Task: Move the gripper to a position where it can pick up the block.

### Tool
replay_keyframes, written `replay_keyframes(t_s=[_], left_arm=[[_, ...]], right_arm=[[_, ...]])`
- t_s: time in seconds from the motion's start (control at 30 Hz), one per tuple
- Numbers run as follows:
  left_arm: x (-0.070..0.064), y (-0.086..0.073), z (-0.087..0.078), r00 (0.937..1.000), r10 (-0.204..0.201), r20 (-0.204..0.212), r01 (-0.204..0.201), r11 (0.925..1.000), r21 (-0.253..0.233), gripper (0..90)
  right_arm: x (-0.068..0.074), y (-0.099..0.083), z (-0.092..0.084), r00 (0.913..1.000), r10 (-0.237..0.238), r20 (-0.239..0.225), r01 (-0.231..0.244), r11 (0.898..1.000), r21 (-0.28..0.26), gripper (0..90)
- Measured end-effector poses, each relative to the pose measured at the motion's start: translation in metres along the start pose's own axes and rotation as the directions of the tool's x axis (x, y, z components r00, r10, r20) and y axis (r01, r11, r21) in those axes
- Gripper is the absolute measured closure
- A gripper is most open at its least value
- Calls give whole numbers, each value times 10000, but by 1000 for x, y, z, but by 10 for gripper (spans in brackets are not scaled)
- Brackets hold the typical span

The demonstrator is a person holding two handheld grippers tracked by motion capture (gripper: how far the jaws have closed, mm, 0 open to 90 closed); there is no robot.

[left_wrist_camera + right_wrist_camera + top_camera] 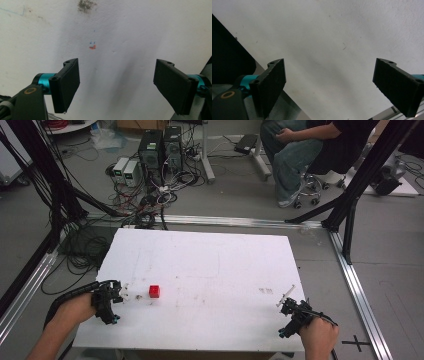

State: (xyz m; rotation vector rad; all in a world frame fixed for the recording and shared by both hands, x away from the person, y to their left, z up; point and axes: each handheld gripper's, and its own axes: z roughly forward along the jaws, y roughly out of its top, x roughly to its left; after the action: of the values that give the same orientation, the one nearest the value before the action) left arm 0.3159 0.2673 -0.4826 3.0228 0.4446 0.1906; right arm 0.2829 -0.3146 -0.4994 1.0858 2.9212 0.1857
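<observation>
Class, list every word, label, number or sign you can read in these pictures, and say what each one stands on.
None can be read.
Small blue and red pen marks on the white table: not legible as text.
Faint grey smudge on the table: too blurred to read.
Black cross on the floor: a mark, not text.

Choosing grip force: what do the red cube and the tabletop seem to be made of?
The red cube: probably wood or hard plastic, matte, with crisp edges and no glare. The tabletop: looks like white painted board or foam board, matte, scuffed and stained.
</observation>
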Motion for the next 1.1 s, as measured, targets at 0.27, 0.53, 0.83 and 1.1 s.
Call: replay_keyframes(t_s=[0.27,0.53,0.83,1.1], left_arm=[[10,11,-5,9963,834,212,-831,9965,-123,214],[23,26,-8,9898,1353,451,-1352,9908,-50,214],[39,44,-13,9857,1629,420,-1632,9866,28,214],[50,67,-13,9767,2103,431,-2110,9774,131,214]], right_arm=[[0,-1,-2,10000,-13,-43,13,10000,-96,107],[0,0,-3,10000,-37,-38,37,9999,-162,107],[1,2,-4,10000,-86,6,86,9997,-213,106],[1,1,-5,10000,-95,8,96,9996,-248,107]])
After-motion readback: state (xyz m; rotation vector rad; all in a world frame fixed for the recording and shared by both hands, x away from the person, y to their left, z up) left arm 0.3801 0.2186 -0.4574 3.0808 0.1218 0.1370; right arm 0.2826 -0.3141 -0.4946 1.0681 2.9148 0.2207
